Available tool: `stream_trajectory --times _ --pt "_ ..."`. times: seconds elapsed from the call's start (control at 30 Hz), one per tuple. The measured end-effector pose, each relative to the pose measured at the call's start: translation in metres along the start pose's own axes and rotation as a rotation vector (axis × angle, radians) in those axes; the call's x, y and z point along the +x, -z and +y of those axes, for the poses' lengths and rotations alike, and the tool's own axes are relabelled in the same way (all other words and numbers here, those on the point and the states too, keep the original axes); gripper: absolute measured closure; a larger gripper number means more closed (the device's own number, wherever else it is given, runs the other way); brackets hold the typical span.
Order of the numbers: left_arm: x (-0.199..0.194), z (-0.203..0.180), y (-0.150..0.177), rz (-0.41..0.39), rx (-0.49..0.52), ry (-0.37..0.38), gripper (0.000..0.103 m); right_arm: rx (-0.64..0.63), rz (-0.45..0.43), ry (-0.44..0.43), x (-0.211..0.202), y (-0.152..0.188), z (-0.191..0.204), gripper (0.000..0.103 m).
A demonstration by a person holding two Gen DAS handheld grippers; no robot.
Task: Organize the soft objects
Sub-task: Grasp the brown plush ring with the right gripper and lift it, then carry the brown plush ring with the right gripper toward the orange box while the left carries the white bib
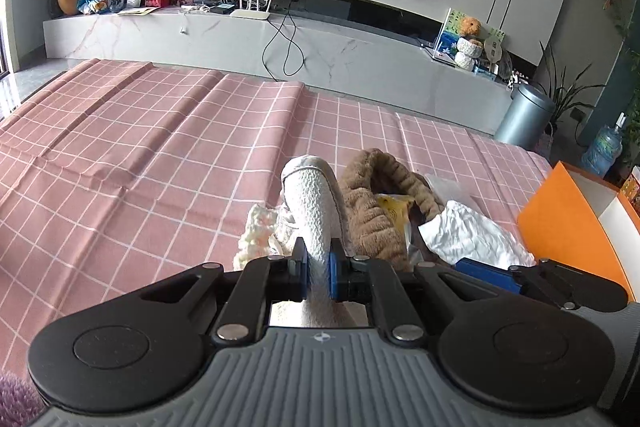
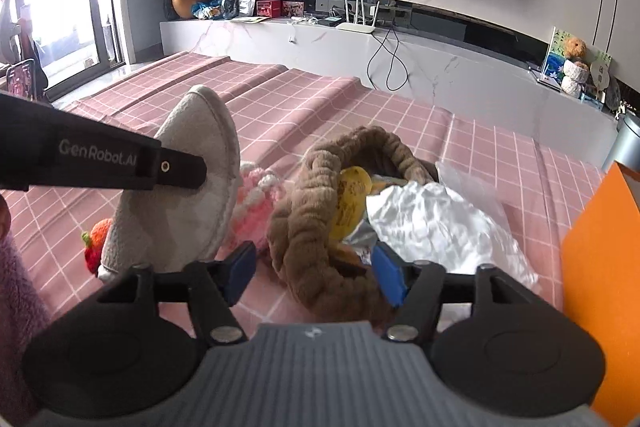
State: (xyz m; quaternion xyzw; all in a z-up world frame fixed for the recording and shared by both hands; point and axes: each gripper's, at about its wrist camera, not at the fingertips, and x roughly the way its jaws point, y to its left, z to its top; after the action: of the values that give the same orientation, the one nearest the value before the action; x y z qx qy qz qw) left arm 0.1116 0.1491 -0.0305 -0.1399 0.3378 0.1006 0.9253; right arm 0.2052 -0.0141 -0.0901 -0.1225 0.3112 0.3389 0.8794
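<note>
Slipper [image 1: 316, 211]: soft, light and floppy; left gripper [image 1: 318, 263] clamps its sole edge. Right gripper [image 2: 316, 269] stands open, empty, above brown plush slipper [image 2: 320, 219].

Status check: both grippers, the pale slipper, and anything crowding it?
Left gripper shut on the pale slipper, lifted. Right gripper open, empty, over the brown fuzzy item. Pink knit toy and white crumpled bag close by.

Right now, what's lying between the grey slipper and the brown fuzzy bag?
A pink knitted toy sits on the cloth between the grey slipper and the brown fuzzy bag, clearest in the right wrist view.
</note>
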Motion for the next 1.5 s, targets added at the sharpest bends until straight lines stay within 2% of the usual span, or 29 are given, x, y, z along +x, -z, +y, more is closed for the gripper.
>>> stream_trajectory --times 0.17,0.27,0.33,0.43,0.83,0.97,1.27,1.4,1.5 --pt "0.007 0.01 0.006 -0.012 -0.014 -0.003 0.093 -0.039 0.034 0.019 0.03 -0.006 0.007 0.037" --pt "0.007 0.013 0.006 -0.011 -0.022 0.001 0.093 -0.049 0.067 0.021 0.041 -0.008 0.008 0.059" --pt "0.007 0.014 0.007 -0.011 -0.028 0.006 0.093 -0.054 0.066 0.02 0.038 -0.008 0.008 0.082" --pt "0.004 0.014 0.007 -0.014 -0.031 0.017 0.093 -0.095 0.031 0.037 0.023 -0.012 0.013 0.092" --pt "-0.019 0.008 0.005 -0.044 -0.027 0.052 0.093 -0.13 -0.135 0.057 -0.052 -0.063 0.004 0.094" --pt "-0.029 0.003 0.003 -0.051 -0.023 0.062 0.093 -0.08 -0.157 0.04 -0.071 -0.08 -0.007 0.094" --pt "-0.052 -0.009 -0.005 -0.076 0.004 0.075 0.092 -0.042 -0.218 0.025 -0.113 -0.092 -0.014 0.094" --pt "-0.053 -0.013 -0.003 -0.069 0.01 0.08 0.092 -0.042 -0.249 0.021 -0.129 -0.097 -0.017 0.093" --pt "-0.054 -0.012 0.002 -0.05 0.001 0.089 0.092 -0.013 -0.253 -0.017 -0.139 -0.099 -0.021 0.093"
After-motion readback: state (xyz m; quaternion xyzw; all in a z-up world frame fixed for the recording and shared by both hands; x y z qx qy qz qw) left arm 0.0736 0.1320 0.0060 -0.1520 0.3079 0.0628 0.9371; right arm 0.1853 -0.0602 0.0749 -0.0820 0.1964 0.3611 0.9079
